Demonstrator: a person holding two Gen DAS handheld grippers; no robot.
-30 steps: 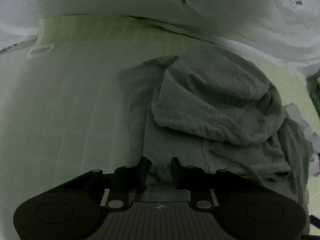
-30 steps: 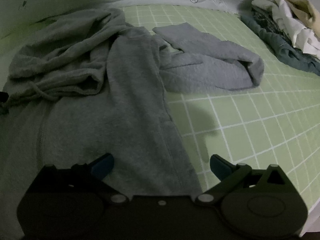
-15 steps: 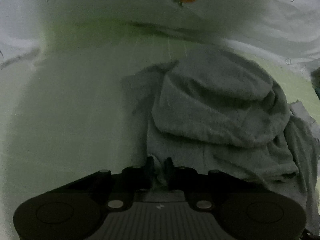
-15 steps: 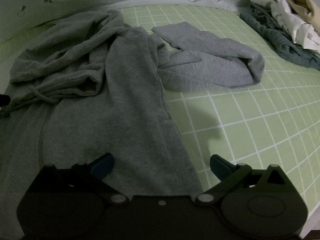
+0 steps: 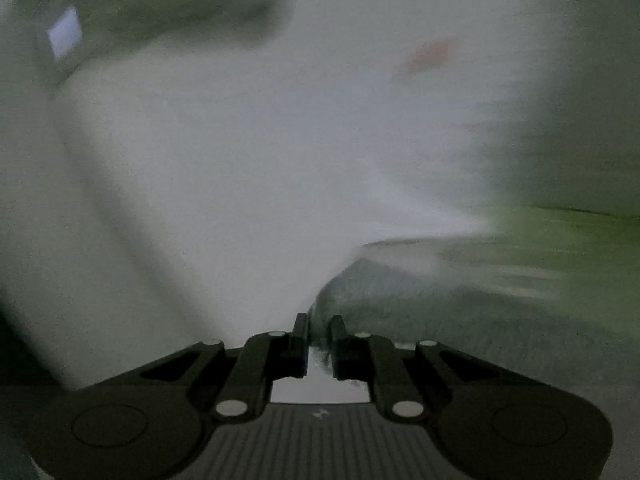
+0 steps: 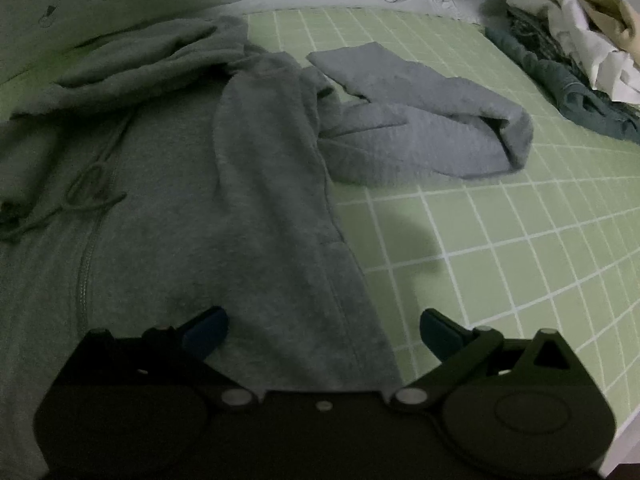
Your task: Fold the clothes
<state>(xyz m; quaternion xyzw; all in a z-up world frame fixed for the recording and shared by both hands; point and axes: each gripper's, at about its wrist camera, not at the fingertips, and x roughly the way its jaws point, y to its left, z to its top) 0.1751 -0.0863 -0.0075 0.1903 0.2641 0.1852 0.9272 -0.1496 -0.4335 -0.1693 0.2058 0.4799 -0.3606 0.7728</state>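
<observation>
Hoodie (image 6: 192, 184) under right claw (image 6: 323, 330), spread wide.

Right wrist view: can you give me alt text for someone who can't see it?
A grey hoodie lies spread on a green grid mat, one sleeve folded out to the right. The open right claw hovers over its near hem. A pile of clothes sits at the far right.

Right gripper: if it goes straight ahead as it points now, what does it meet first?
Most likely the gray hoodie: the open right gripper straddles its right edge, green grid mat beside it. Its height above the cloth is unclear.
</observation>
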